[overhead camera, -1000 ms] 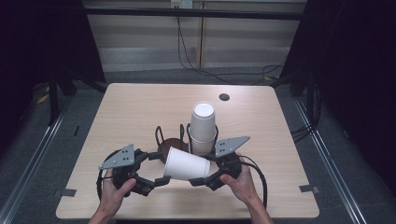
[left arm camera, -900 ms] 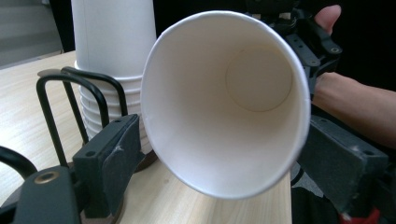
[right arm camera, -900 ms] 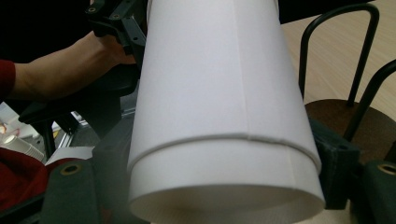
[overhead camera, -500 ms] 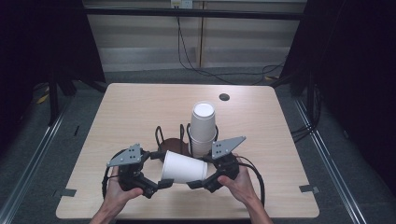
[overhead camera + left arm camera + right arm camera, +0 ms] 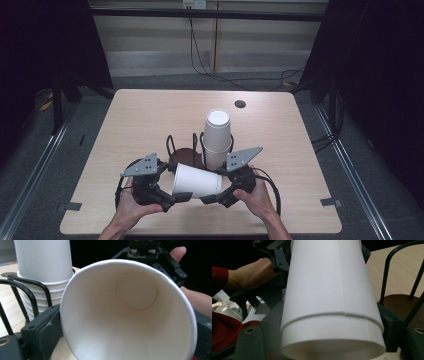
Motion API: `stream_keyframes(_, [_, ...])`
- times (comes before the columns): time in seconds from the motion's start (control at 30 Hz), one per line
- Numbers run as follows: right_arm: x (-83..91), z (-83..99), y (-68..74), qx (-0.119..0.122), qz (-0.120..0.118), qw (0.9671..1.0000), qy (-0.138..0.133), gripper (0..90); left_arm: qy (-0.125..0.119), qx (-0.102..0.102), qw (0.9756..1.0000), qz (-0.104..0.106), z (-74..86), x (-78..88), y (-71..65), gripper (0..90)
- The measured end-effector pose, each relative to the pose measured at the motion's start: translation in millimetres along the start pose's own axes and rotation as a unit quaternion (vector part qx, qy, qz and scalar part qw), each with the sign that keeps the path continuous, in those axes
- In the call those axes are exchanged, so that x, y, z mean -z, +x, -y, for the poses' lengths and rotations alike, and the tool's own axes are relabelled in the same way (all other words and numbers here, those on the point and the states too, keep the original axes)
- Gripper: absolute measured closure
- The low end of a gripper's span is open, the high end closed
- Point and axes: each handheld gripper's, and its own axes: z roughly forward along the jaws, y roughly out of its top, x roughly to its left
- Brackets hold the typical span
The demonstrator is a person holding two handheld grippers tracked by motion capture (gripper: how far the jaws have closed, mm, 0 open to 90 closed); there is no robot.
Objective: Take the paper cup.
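Observation:
A white paper cup lies on its side in the air between my two grippers, just above the table's front. My right gripper is shut on its base end; the cup wall sits between those jaws. My left gripper faces the open mouth, with one jaw against each side of the rim. Its jaws have just been closing with the cup between them. Behind the cup, a stack of white cups stands in a black wire holder.
The holder has a brown round base with an empty slot left of the stack. The light wooden table has a small dark round hole near its far edge. Cables trail on the floor behind.
My left gripper has moved right, up to the cup's mouth, and its jaws now stand around the rim. The right gripper and the cup have stayed where they were.

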Motion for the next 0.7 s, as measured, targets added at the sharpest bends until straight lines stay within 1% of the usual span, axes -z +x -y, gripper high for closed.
stream_keyframes(0.1, [-0.5,-0.5,0.7,0.002,-0.002,1.0,-0.001,24.8,-0.002,-0.003,1.0,0.005,0.1,0.1,0.5,3.9])
stream_keyframes(0.17, [-1.5,-0.4,0.4,0.003,-0.004,1.0,-0.001,24.8,-0.003,-0.001,0.9999,0.011,0.4,-0.2,1.5,4.1])
stream_keyframes(0.23, [-2.1,-0.1,0.0,0.003,-0.006,1.0,-0.001,24.7,0.0,-0.007,0.9999,0.01,0.3,-1.4,0.9,4.0])
stream_keyframes(0.3, [-3.3,0.4,-0.6,0.004,-0.008,1.0,0.002,24.7,0.004,-0.012,0.9999,0.004,-0.5,-2.1,-0.2,3.9])
stream_keyframes(0.33, [-4.0,0.7,-0.6,0.004,-0.009,0.9999,0.002,24.8,0.004,-0.014,0.9999,0.007,-0.6,-2.3,0.3,4.3])
stream_keyframes(0.4, [-4.1,1.2,-0.7,0.004,-0.008,1.0,0.004,24.8,0.004,-0.008,0.9998,0.015,-0.6,0.0,2.0,6.3])
stream_keyframes(0.47, [-3.3,1.6,-1.3,0.003,-0.008,1.0,0.001,24.5,-0.006,-0.003,0.9997,0.025,-1.2,3.5,4.1,9.9])
stream_keyframes(0.5, [-3.2,1.9,-1.6,0.003,-0.005,1.0,0.0,24.0,-0.012,0.0,0.9994,0.031,-1.5,4.4,4.6,11.6])
stream_keyframes(0.57, [-3.7,2.5,-2.1,0.003,-0.005,1.0,-0.007,22.6,-0.008,-0.004,0.9995,0.029,-2.3,5.0,3.6,12.9])
stream_keyframes(0.6, [-4.4,2.6,-2.3,0.004,-0.001,1.0,-0.004,21.8,-0.002,-0.011,0.9997,0.023,-2.8,5.0,2.8,13.3])
stream_keyframes(0.7, [-6.6,3.6,-3.2,0.005,0.003,1.0,-0.001,20.5,0.005,-0.018,0.9997,0.017,-4.5,5.6,0.8,13.9])
